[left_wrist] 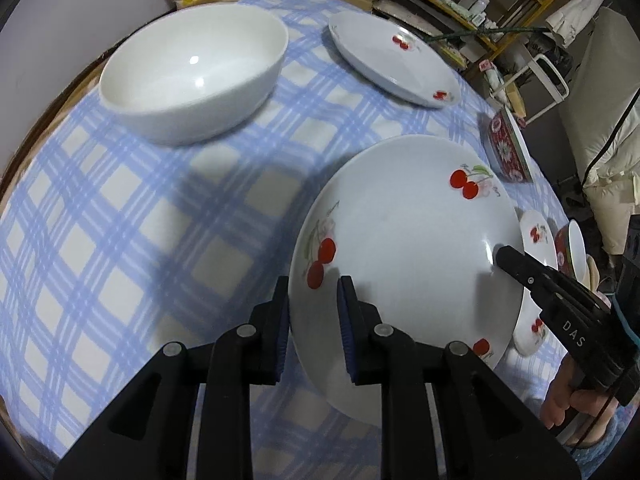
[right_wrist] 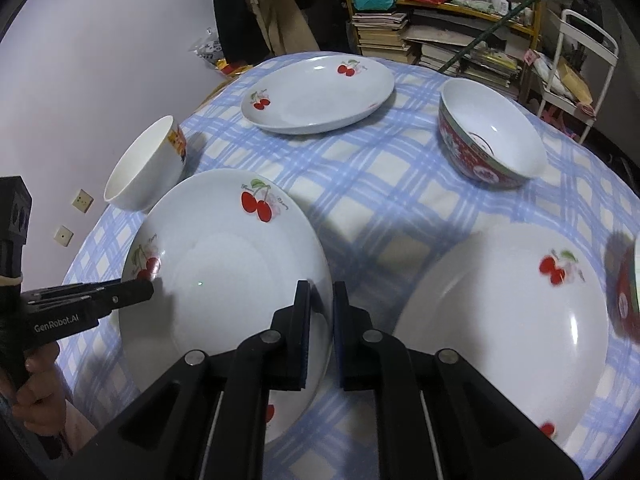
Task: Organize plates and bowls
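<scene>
A white cherry-print plate [left_wrist: 404,256] [right_wrist: 228,276] is held tilted above the checked tablecloth. My left gripper [left_wrist: 314,312] straddles its left rim, one finger on each side. My right gripper [right_wrist: 322,320] is shut on its right rim; it also shows in the left wrist view [left_wrist: 508,258]. A second cherry plate [right_wrist: 508,328] lies to the right, a third [right_wrist: 318,96] [left_wrist: 394,60] at the back. A large white bowl [left_wrist: 192,72] [right_wrist: 146,164] stands at the left.
A red patterned bowl [right_wrist: 488,136] [left_wrist: 506,148] stands at the back right. Another red bowl [right_wrist: 628,292] is at the right edge. The round table's edge [left_wrist: 52,108] curves at the left. Shelves with books [right_wrist: 384,32] stand behind the table.
</scene>
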The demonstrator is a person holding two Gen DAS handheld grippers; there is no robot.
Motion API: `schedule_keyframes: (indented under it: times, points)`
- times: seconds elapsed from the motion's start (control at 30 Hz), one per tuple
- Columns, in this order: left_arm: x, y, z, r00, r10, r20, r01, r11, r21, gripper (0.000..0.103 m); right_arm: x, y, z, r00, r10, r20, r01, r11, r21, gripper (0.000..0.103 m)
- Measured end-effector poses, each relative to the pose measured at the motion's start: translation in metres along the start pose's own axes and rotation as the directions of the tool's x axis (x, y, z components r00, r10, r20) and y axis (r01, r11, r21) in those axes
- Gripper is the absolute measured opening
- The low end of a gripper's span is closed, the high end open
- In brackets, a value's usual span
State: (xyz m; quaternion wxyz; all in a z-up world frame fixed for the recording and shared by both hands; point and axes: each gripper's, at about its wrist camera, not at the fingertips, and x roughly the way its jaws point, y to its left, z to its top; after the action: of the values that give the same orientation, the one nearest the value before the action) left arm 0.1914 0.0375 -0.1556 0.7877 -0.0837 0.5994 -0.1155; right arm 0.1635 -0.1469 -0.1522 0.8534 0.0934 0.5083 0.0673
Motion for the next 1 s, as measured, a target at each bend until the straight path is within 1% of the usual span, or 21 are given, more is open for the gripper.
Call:
schedule_keyframes:
  times: [0.2,0.33,0.47,0.6,0.67,0.73,0.8,0.9,1.0]
  points:
    - [0.004,0.001,-0.016,0.999,0.019,-0.043,-0.019,1.0,-0.005,0.021,-0.001,0.002,-0.024,0.999,-0.017,-0.046,0.018,1.0,0.011,0.012]
    - [0.005,-0.003,-0.023,0.998,0.019,-0.062,-0.019,1.0,0.007,0.021,-0.004,0.002,-0.036,0.998,-0.035,-0.053,0.037,0.999,0.027,0.012]
    - [0.01,-0.009,-0.027,0.996,0.023,-0.086,-0.021,0.999,0.027,0.021,-0.005,-0.001,-0.041,0.997,-0.054,-0.062,0.057,0.997,0.045,0.013]
    - [0.019,-0.009,-0.029,0.993,0.033,-0.117,-0.031,0.999,0.027,0.021,-0.001,-0.001,-0.048,0.993,-0.076,-0.087,0.08,0.996,0.038,0.013]
    - [0.02,-0.01,-0.029,0.992,0.033,-0.119,-0.03,0.999,0.027,0.021,0.002,-0.001,-0.05,0.992,-0.085,-0.094,0.089,0.995,0.037,0.014]
    - [0.021,-0.01,-0.029,0.992,0.017,-0.123,-0.014,1.0,0.022,0.021,0.004,-0.001,-0.049,0.991,-0.093,-0.094,0.097,0.995,0.037,0.014]
    - [0.023,-0.011,-0.029,0.991,0.006,-0.131,-0.003,1.0,0.022,0.021,0.003,0.0,-0.05,0.989,-0.119,-0.087,0.123,0.992,0.034,0.015]
    - [0.024,-0.014,-0.029,0.991,0.02,-0.131,-0.015,0.999,0.035,0.021,-0.001,0.0,-0.05,0.988,-0.131,-0.078,0.134,0.991,0.03,0.014]
    - [0.024,-0.013,-0.029,0.991,0.023,-0.13,-0.018,0.999,0.036,0.021,0.002,-0.001,-0.05,0.987,-0.138,-0.087,0.142,0.989,0.037,0.015]
